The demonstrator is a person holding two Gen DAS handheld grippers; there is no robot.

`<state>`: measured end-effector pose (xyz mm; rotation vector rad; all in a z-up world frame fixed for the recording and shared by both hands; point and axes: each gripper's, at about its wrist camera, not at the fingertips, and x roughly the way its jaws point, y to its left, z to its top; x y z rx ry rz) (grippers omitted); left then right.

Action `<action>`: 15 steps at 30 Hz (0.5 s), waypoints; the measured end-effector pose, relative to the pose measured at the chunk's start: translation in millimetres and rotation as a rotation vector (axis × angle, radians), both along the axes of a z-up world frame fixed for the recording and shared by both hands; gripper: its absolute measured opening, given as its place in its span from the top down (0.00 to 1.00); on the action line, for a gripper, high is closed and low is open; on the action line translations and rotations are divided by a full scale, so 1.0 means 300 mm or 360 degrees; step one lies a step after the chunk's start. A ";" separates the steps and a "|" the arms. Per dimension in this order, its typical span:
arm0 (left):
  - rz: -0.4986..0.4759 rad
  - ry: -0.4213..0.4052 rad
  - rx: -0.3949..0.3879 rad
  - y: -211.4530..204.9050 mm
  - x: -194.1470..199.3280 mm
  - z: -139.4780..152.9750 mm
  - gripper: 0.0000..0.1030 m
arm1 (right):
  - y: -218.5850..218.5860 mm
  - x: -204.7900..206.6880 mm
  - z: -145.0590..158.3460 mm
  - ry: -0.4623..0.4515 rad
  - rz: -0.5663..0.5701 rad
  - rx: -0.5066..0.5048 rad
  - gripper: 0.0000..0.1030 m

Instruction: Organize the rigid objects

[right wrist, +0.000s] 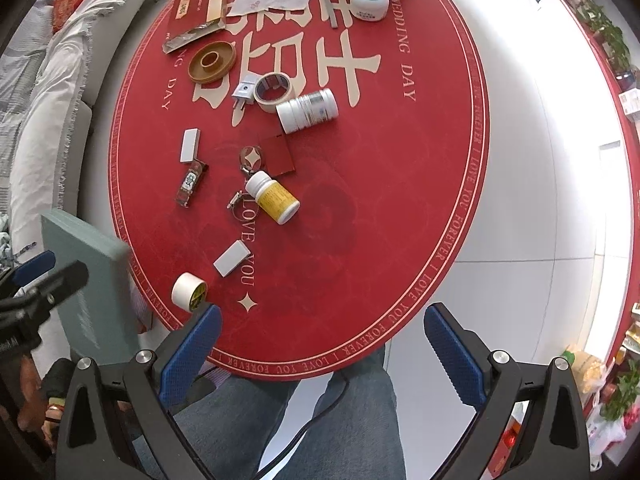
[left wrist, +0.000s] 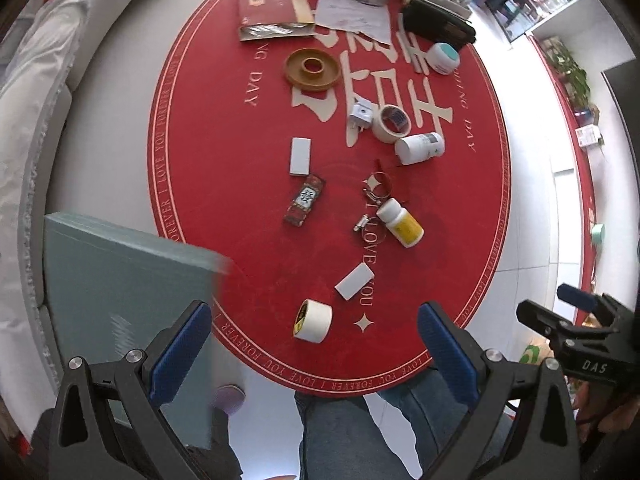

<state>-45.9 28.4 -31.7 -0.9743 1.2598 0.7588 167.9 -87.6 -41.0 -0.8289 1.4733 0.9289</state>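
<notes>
Both grippers are seen spread wide with nothing between their blue pads: the left gripper point(left wrist: 314, 344) is held at the bottom of the left wrist view, and the right gripper point(right wrist: 322, 344) at the bottom of the right wrist view, each above the near edge of the round red table point(right wrist: 400, 200). Blue-jeaned legs point(right wrist: 320, 420) of the person are seen below the table's edge.

The rigid objects are scattered over the middle of the table. A small roll of white tape point(left wrist: 314, 320) is lying nearest, at the lower centre of the left wrist view, with a white rectangular block point(left wrist: 354, 281) just above it. A white bottle with a yellow label point(left wrist: 400, 222) is lying on its side right of centre, touching metal rings point(left wrist: 370, 224). A dark red patterned packet point(left wrist: 304, 199) and a second white block point(left wrist: 300, 157) are found left of centre. Further up, a white plug adapter point(left wrist: 360, 114), a larger tape roll point(left wrist: 390, 123) and a white bottle with a grey label point(left wrist: 420, 147) are grouped closely. A brown round dish point(left wrist: 313, 69) is placed above them, and a white jar with a teal lid point(left wrist: 442, 57) at the upper right.

A grey-green box point(left wrist: 120, 300) is seen at the lower left, beyond the table's edge, blurred at its corner; what supports it cannot be told.
</notes>
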 end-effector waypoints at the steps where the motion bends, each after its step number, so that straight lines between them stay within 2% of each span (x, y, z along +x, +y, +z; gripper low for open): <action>1: 0.0005 0.0000 -0.0001 0.003 -0.007 -0.002 0.00 | -0.001 -0.002 0.000 -0.0003 -0.0001 -0.0002 0.01; 6: -0.0032 0.0012 -0.0007 -0.001 0.004 -0.019 0.00 | -0.007 -0.014 -0.001 -0.0021 -0.0014 -0.0011 0.01; 15: -0.0216 0.0069 -0.0083 -0.077 0.052 -0.105 0.00 | -0.055 -0.027 -0.028 -0.0013 -0.0053 -0.0056 0.01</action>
